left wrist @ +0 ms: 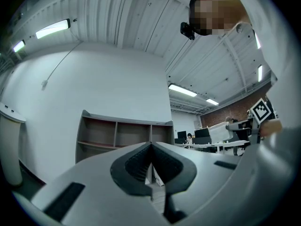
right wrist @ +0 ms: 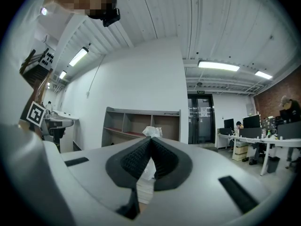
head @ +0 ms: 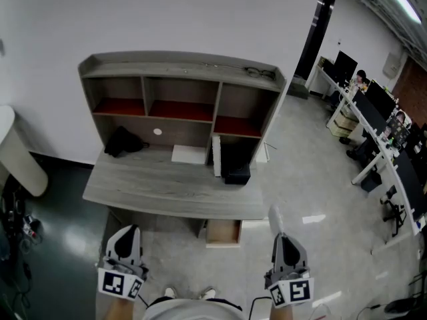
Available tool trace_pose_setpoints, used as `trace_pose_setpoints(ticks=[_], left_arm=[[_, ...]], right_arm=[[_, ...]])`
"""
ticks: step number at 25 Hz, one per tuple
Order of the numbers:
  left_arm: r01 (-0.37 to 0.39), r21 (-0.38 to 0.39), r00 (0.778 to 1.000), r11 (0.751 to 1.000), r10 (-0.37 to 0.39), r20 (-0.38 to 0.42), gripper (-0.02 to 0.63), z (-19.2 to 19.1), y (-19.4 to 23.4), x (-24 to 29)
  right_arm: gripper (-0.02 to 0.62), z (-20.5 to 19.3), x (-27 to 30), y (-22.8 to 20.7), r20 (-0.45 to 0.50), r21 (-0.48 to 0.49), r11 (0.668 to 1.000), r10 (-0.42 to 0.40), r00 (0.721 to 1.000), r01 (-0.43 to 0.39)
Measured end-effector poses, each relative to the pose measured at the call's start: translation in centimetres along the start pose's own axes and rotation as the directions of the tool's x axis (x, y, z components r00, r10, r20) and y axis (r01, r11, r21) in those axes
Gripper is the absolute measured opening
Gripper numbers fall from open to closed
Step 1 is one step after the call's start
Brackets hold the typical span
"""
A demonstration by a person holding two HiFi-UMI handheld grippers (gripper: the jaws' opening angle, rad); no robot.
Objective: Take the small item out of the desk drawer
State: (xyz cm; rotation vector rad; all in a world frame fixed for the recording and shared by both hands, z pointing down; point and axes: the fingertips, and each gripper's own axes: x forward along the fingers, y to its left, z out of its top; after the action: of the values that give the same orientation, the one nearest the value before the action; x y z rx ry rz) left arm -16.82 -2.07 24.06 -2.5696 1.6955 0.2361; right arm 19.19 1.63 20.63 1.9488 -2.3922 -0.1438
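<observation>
In the head view the wooden desk drawer (head: 222,233) stands pulled out under the grey desk (head: 167,191). My right gripper (head: 277,236) hangs in front of the desk's right end, shut on a small white crinkled item (head: 274,217). In the right gripper view that item (right wrist: 151,131) sticks up from between the closed pads of the right gripper (right wrist: 150,141). My left gripper (head: 128,232) is low at the left, before the desk's front edge. In its own view the left gripper (left wrist: 151,146) is shut with nothing in it.
The desk carries a shelf hutch (head: 180,79) with a black bag (head: 123,141), a white sheet (head: 189,154), an upright white folder (head: 216,155) and a black box (head: 235,165). Office desks with monitors (head: 380,112) line the right side. A white rounded object (head: 19,153) stands at the left.
</observation>
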Motion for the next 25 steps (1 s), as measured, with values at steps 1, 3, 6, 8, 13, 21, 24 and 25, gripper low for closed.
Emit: trace_pose_setpoints(ticks=[1, 3, 6, 8, 13, 21, 24, 25], left_arm=[[0.003, -0.002, 1.0, 1.0, -0.003, -0.004, 0.015, -0.1, 0.0, -0.1], [0.009, -0.008, 1.0, 1.0, -0.009, -0.009, 0.015, -0.2, 0.0, -0.2], [0.022, -0.016, 1.0, 1.0, -0.022, -0.007, 0.015, -0.2, 0.0, 0.0], [0.031, -0.018, 0.999, 0.999, -0.031, -0.008, 0.015, -0.2, 0.1, 0.0], [0.049, -0.023, 0.999, 0.999, -0.049, -0.011, 0.015, -0.2, 0.4, -0.2], [0.07, -0.035, 0.997, 0.997, -0.071, -0.027, 0.015, -0.9, 0.7, -0.4], [0.072, -0.037, 0.997, 0.997, -0.073, -0.027, 0.015, -0.7, 0.9, -0.5], [0.072, -0.037, 0.997, 0.997, -0.073, -0.027, 0.015, -0.7, 0.9, -0.5]], right_arm=[[0.025, 0.1, 0.1, 0.3, -0.001, 0.0, 1.0, 0.004, 1.0, -0.004], [0.025, 0.4, 0.2, 0.7, -0.001, -0.006, 1.0, 0.011, 1.0, -0.011], [0.025, 1.0, 0.4, 1.3, 0.002, -0.02, 1.0, 0.014, 1.0, -0.014], [0.025, 1.1, 0.3, 1.5, 0.0, -0.027, 1.0, 0.011, 1.0, -0.011], [0.025, 1.2, -0.2, 2.3, -0.014, -0.042, 0.999, 0.003, 1.0, -0.003], [0.025, 0.8, -0.4, 3.5, -0.028, -0.057, 0.998, -0.003, 1.0, 0.001], [0.025, 0.9, -0.4, 3.8, -0.032, -0.06, 0.998, -0.004, 0.999, 0.002], [0.024, 0.9, -0.5, 3.9, -0.031, -0.061, 0.998, -0.004, 1.0, 0.002]])
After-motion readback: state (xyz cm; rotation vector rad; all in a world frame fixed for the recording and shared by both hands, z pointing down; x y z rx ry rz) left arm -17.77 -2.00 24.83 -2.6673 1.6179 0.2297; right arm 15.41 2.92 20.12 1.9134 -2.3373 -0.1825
